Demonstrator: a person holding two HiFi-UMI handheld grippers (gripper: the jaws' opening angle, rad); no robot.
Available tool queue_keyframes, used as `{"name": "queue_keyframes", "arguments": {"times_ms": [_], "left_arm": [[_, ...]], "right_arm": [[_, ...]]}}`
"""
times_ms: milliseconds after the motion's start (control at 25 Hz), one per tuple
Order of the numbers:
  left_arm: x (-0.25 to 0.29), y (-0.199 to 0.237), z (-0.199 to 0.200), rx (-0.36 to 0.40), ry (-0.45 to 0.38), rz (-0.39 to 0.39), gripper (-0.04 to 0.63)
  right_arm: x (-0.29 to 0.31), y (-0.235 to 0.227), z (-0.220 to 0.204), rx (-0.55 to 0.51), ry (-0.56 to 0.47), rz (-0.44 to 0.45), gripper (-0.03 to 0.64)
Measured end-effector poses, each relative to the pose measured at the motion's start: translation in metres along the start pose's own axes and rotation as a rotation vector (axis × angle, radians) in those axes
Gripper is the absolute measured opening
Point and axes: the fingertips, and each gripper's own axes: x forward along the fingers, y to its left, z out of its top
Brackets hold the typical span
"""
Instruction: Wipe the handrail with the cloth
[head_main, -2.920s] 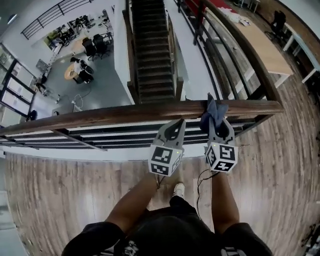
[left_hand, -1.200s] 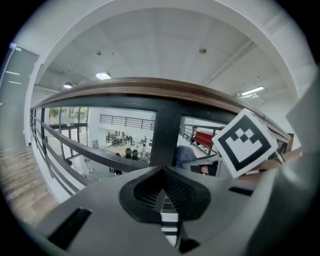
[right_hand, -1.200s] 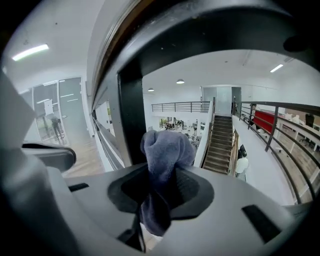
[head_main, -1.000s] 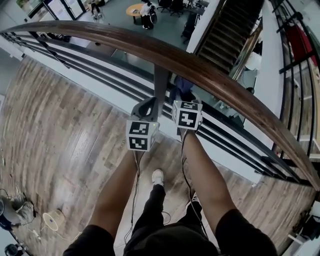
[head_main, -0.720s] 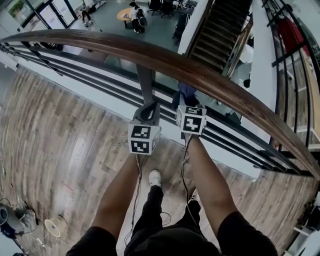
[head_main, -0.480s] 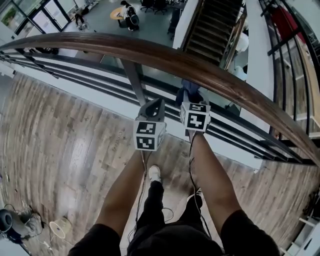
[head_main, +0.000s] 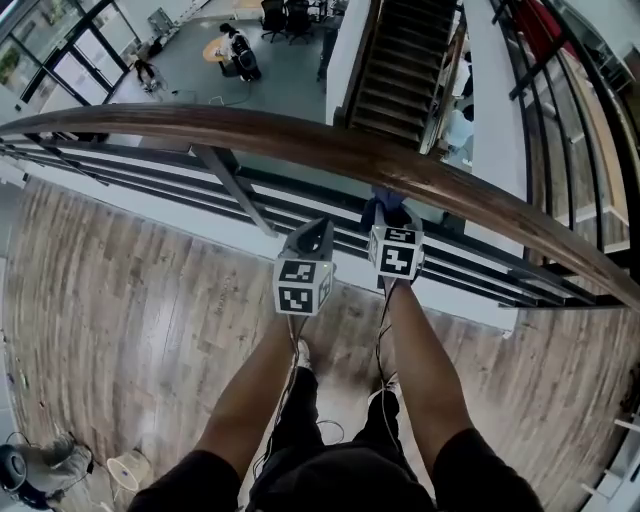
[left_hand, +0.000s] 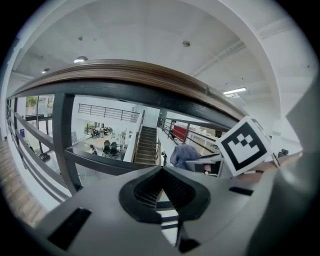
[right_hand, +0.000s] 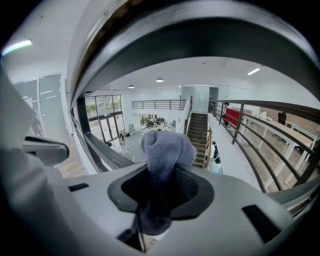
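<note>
The brown wooden handrail (head_main: 300, 140) curves across the head view from left to lower right. It arches overhead in the left gripper view as the handrail (left_hand: 125, 75) and in the right gripper view as the handrail (right_hand: 200, 30). My right gripper (head_main: 390, 222) is shut on a blue-grey cloth (head_main: 385, 203), held just under the rail's near edge; I cannot tell if it touches. The bunched cloth (right_hand: 167, 150) sticks out past the right gripper (right_hand: 162, 172). My left gripper (head_main: 313, 230) hangs beside it, shut and holding nothing, with the left gripper (left_hand: 161, 170) below the rail.
Black metal bars (head_main: 470, 265) and a slanted post (head_main: 230, 185) run under the rail. Beyond is a drop to a lower floor with a staircase (head_main: 395, 60) and people at desks (head_main: 235, 50). I stand on wood flooring (head_main: 120, 300); a small fan (head_main: 125, 468) lies at lower left.
Both grippers have moved right along the railing; the post has slid from behind the left gripper off to its left. The cloth, on top of the rail earlier, now sits below it.
</note>
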Motion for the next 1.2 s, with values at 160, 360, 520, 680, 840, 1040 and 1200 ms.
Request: {"name": "queue_keyframes", "arguments": {"times_ms": [160, 360, 520, 680, 840, 1040, 1200], "left_arm": [[0.010, -0.053, -0.002, -0.005, 0.026, -0.029, -0.002], [0.035, -0.136, -0.006, 0.035, 0.034, -0.093, -0.002], [0.049, -0.203, -0.004, 0.051, 0.037, -0.139, -0.002], [0.069, -0.262, -0.006, 0.055, 0.046, -0.176, -0.002], [0.088, -0.317, -0.015, 0.102, 0.074, -0.207, -0.002], [0.114, -0.387, -0.020, 0.127, 0.095, -0.241, -0.002], [0.132, -0.452, -0.025, 0.150, 0.103, -0.276, -0.002]], "right_arm": [[-0.025, -0.055, -0.016, -0.008, 0.023, -0.022, 0.109], [-0.054, -0.140, -0.046, 0.028, 0.029, -0.052, 0.109], [-0.082, -0.199, -0.059, 0.024, 0.033, -0.054, 0.108], [-0.103, -0.261, -0.077, 0.019, 0.061, -0.060, 0.109], [-0.122, -0.315, -0.094, 0.055, 0.077, -0.075, 0.107], [-0.142, -0.382, -0.109, 0.100, 0.075, -0.102, 0.107], [-0.166, -0.449, -0.132, 0.183, 0.064, -0.131, 0.107]]}}
